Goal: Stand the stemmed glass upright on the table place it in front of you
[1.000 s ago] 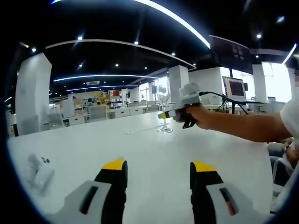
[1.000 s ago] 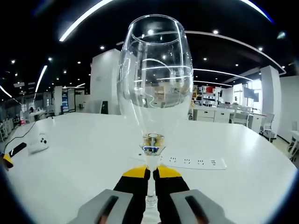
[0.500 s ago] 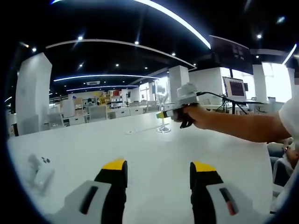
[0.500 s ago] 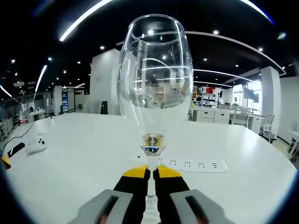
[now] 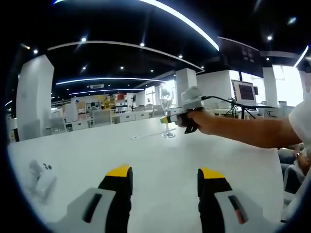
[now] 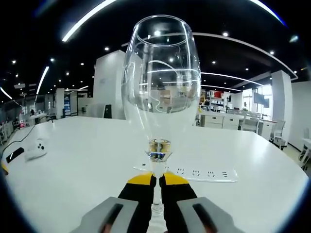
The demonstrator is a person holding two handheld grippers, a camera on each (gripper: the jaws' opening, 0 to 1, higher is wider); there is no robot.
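A wide white bench [image 6: 73,165] is carrying one stemmed glass [image 6: 162,92], upright. The right gripper [image 6: 156,180] is pinching its stem between nearly closed fingers. The left gripper [image 5: 165,175] is hovering, fingers spread, empty. One small white device [image 5: 41,177], possibly a controller, is lying nearby.

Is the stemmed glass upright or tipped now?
Upright: in the right gripper view the stemmed glass has its bowl above the stem, which the right gripper clamps.
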